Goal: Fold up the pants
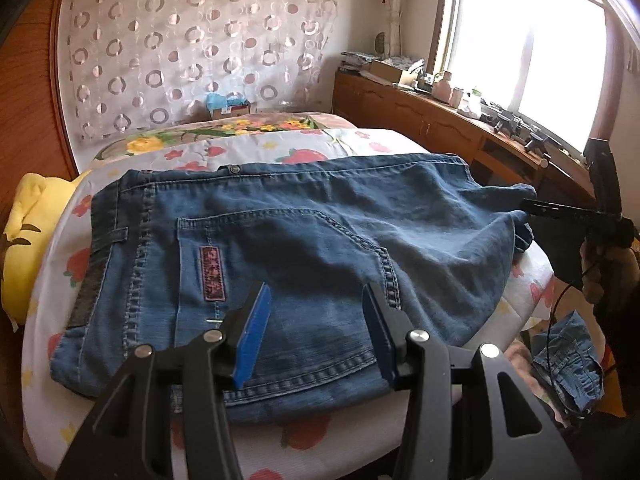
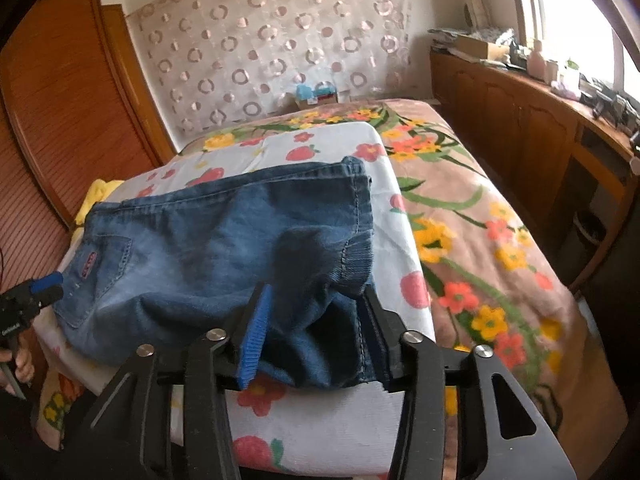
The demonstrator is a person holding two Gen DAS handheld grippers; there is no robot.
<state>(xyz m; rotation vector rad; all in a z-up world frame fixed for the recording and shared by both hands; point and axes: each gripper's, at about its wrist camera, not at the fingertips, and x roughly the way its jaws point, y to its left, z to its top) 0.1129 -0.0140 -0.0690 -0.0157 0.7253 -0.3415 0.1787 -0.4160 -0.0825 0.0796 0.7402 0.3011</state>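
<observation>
A pair of blue jeans point(image 1: 280, 248) lies folded on a white strawberry-print cloth point(image 1: 56, 380) on the bed, back pocket with a red label point(image 1: 211, 274) facing up. My left gripper point(image 1: 316, 312) is open, its blue pads just above the pocket end near the front edge. My right gripper point(image 2: 316, 312) is open over the jeans point(image 2: 224, 240) at the bunched leg end, with a fold of denim lying between its jaws. In the left wrist view the right gripper point(image 1: 536, 208) shows at the jeans' right end. In the right wrist view the left gripper point(image 2: 44, 288) shows at the far left.
A yellow pillow point(image 1: 24, 240) lies left of the cloth. A floral blanket point(image 2: 480, 240) covers the bed to the right. More denim point(image 1: 568, 364) hangs off the bed's right side. A wooden cabinet point(image 1: 440, 120) with clutter runs under the window. A wooden wardrobe point(image 2: 60, 120) stands left.
</observation>
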